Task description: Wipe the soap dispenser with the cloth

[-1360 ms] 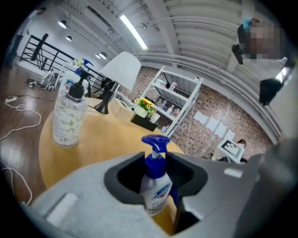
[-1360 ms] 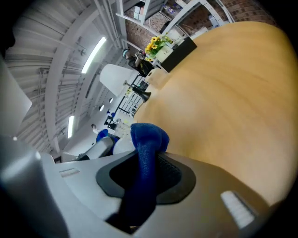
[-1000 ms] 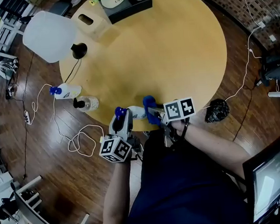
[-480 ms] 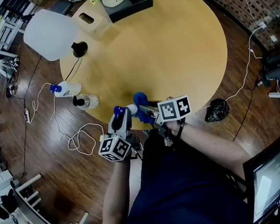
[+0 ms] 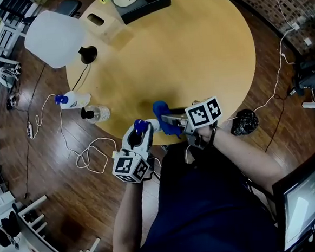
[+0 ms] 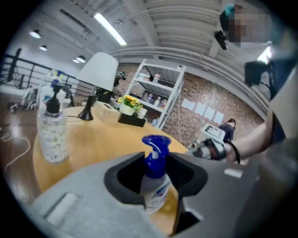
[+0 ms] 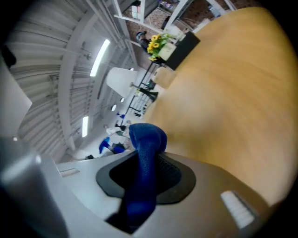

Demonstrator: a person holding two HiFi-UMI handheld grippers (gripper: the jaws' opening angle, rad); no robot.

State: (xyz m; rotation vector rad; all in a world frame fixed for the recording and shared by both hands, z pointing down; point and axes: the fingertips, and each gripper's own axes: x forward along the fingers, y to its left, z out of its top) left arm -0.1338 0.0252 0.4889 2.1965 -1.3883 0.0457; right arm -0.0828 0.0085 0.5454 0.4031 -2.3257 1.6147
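Left gripper [image 5: 139, 137] clamped on soap dispenser [image 6: 156, 185], at near edge of round table [image 5: 206, 53]. Right gripper [image 5: 173, 121] clamped on bunched blue cloth [image 7: 145, 158], just beside dispenser; contact unclear.

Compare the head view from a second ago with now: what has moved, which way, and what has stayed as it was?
The right gripper carried the cloth left towards the dispenser, then eased back and up a little. The left gripper rolled slightly with the dispenser. Both grips stayed shut, left on the dispenser and right on the cloth. The lamp on the table did not move.
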